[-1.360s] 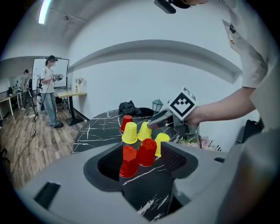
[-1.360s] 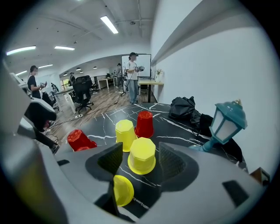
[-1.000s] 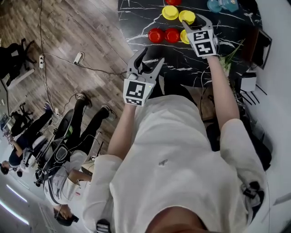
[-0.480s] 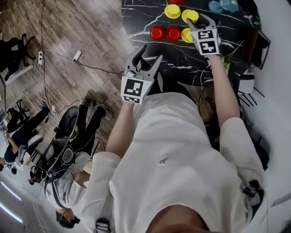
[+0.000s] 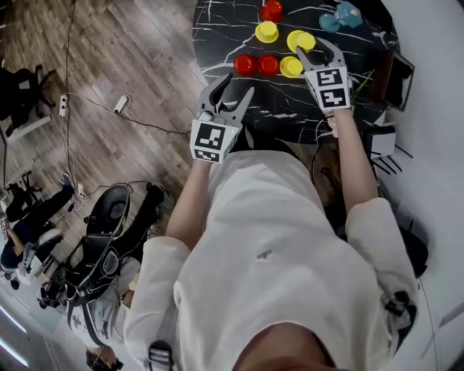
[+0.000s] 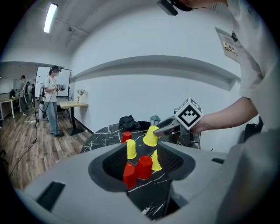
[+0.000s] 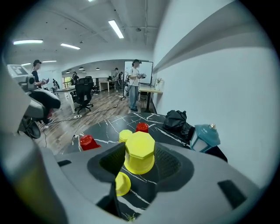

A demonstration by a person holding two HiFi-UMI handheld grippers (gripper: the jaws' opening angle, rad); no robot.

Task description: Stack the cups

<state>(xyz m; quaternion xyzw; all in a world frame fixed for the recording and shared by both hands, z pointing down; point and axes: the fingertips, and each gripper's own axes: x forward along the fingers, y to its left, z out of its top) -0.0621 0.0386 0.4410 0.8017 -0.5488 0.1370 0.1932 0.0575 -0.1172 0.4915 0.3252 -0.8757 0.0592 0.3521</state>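
Yellow fills the gap of our right gripper (image 7: 141,165): a yellow plastic cup (image 7: 139,154), mouth down, with both pads pressing its sides at a wide spread. From the left gripper view we see it hanging tilted above the tabletop.

Just below it, on the black marble table (image 5: 232,32), a second yellow cup (image 5: 291,67) stands upside down. A red plastic cup (image 5: 268,64) is just beside it and a second red cup (image 5: 245,64) comes next, so the three make a short row. Farther back stand a third yellow cup (image 5: 267,32) and a third red cup (image 5: 272,10), near the far edge. A teal lantern (image 5: 341,16) sits at the far right corner, with a black bag (image 7: 177,119) near it.

Our left gripper (image 5: 233,85) hangs at the near left corner of the table, well apart from the cups. Its jaws are closing with nothing between them; the cups only show through the gap, farther on.

Bare marble runs between the row and the near edge, and again from the cups to the left edge. Past that edge we see a wooden floor (image 5: 130,65) with cables. The table's right edge is near a white wall (image 5: 435,43).
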